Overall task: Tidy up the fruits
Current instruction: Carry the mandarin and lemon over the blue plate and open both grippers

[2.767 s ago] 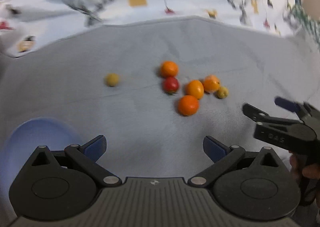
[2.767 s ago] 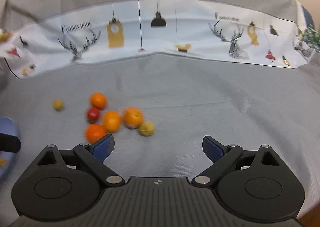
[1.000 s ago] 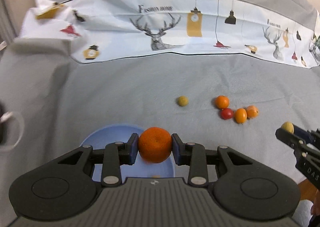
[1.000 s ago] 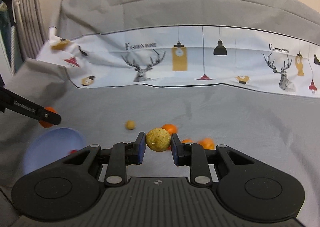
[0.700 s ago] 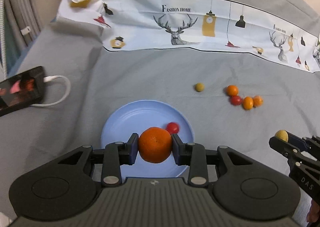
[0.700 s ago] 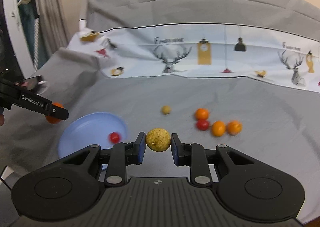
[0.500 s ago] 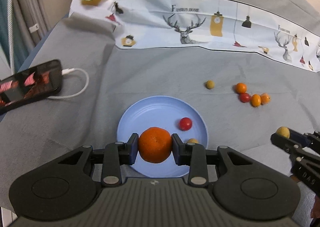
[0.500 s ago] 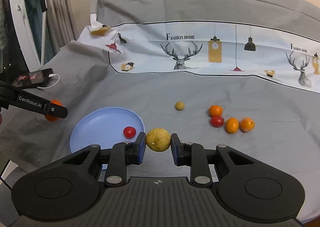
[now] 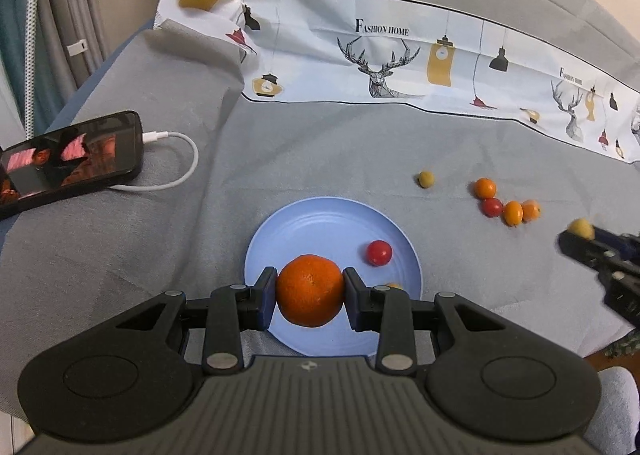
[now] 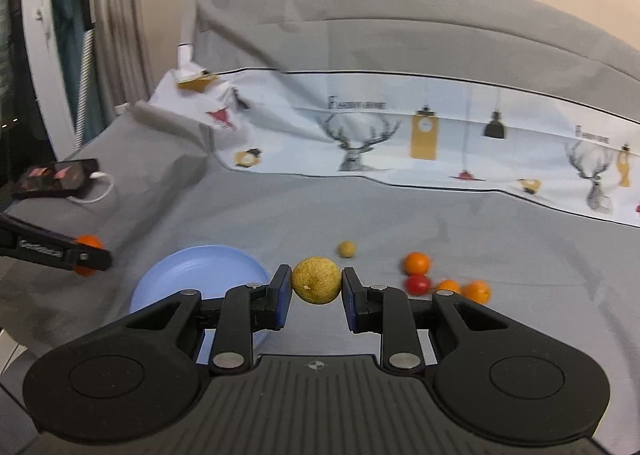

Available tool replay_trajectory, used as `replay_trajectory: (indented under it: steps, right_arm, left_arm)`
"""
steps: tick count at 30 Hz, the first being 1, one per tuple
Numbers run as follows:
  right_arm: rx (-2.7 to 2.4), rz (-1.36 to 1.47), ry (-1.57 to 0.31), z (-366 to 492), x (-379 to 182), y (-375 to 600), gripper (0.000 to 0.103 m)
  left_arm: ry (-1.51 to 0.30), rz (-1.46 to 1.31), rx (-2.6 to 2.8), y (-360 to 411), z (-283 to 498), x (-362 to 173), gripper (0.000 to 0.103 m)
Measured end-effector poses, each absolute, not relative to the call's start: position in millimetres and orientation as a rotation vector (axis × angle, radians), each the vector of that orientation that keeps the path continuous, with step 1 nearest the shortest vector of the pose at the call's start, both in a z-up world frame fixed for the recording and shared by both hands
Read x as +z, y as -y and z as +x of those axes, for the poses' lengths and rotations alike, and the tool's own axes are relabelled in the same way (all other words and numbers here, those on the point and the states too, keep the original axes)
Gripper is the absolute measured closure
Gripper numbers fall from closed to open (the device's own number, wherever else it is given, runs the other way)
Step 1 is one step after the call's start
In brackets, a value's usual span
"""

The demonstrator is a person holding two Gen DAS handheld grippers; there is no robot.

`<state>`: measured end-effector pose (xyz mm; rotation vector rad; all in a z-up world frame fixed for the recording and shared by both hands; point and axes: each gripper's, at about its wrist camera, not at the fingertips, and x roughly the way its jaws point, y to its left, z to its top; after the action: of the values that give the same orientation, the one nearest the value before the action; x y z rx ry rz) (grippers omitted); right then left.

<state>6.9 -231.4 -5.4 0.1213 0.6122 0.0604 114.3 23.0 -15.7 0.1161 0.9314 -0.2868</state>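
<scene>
The orange (image 9: 310, 295), pinched in the left hand-held gripper (image 9: 309, 299), is now carried over the blue plate (image 9: 280, 231); the yellow fruit (image 10: 316, 285), clamped in the right hand-held gripper (image 10: 315, 297), is brought nearer, so 2 releases are judged next

In the left wrist view a small yellowish fruit (image 9: 394, 286) on the plate (image 9: 304, 223) is mostly hidden behind the left tool's finger (image 9: 356, 305). The right tool (image 9: 588, 241) is blurred and cut off by the right edge. The phone (image 9: 68, 159) runs off the left edge. In the right wrist view the plate's near side sits behind the tool body, and the printed lettering (image 10: 357, 103) is too blurred to read.
</scene>
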Motion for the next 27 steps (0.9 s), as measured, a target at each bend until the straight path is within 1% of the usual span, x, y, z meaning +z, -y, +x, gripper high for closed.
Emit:
replay_trajectory:
  steps: [14,19,24,26,27]
  right_arm:
    - [0.213,0.073,-0.735,81,-61,161,0.075]
    - [0.217,0.074,-0.797,100,-86,150,0.075]
    - [0.227,0.061,-0.811,107,-97,146,0.075]
    - [0.236,0.055,-0.817,109,-101,145,0.075]
    - [0.245,0.055,-0.829,111,-103,145,0.073]
  left_arm:
    - [-1.024,0.167,-0.287,-12,162,-76,0.065]
    - [-1.057,0.186,-0.282,-7,177,-99,0.065]
    - [-1.069,0.198,-0.277,-5,185,-110,0.064]
    - [-1.060,0.201,-0.279,-4,186,-111,0.064]
    - [-1.051,0.202,-0.284,-3,187,-112,0.060]
